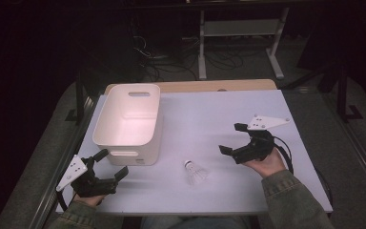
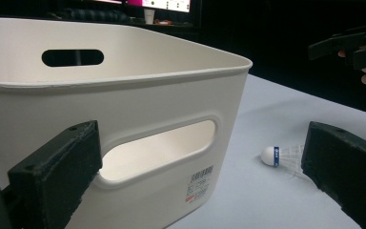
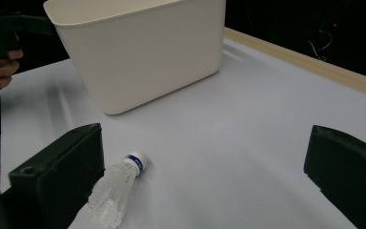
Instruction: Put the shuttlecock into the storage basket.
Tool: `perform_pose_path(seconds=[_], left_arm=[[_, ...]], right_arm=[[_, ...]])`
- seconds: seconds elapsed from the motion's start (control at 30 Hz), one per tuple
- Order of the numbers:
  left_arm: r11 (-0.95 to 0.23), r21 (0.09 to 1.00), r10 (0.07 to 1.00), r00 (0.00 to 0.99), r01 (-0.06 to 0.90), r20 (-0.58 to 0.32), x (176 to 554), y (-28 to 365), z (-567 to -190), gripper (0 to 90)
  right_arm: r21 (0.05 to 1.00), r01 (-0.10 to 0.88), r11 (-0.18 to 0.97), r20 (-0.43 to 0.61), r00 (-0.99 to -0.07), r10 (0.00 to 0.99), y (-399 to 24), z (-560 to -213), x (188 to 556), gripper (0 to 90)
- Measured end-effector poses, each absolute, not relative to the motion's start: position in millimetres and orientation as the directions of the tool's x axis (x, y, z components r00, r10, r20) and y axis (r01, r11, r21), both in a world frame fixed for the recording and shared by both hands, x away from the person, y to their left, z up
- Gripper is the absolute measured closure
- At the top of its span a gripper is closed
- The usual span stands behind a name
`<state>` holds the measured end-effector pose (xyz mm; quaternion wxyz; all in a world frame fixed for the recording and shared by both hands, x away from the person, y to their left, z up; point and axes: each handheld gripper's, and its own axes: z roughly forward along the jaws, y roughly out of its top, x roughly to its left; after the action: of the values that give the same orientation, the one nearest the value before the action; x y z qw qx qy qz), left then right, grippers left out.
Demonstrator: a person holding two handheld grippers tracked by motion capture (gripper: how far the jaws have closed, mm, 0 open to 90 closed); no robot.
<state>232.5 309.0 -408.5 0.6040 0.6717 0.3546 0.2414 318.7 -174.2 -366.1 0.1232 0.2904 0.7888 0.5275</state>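
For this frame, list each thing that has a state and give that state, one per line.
Bin: upright on the table, nothing visible inside.
Shuttlecock: lying on its side on the table, free, between the two tongs.
Left tongs: open, holding nothing, next to the bin's near wall.
Right tongs: open, holding nothing, right of the shuttlecock.

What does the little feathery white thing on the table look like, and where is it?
Find the big white bin on the pale table; just past its near right corner lies a shuttlecock, between the two black grippers. It lies on its side, apart from the bin, touching nothing else. It is the small thing here, with a round white tip, a blue band and a see-through white skirt.
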Motion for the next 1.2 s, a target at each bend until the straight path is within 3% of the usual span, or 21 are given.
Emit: perform_pose_path(seconds=[1.2], left_arm=[[-0.027, 0.983, 0.767, 0.635, 0.183, -0.097, 232.5, 309.9, -408.1, 0.0]], right_arm=[[0.851, 0.375, 0.368, 0.134, -0.832, 0.539, -131.0, -380.6, 330.7, 0.0]])
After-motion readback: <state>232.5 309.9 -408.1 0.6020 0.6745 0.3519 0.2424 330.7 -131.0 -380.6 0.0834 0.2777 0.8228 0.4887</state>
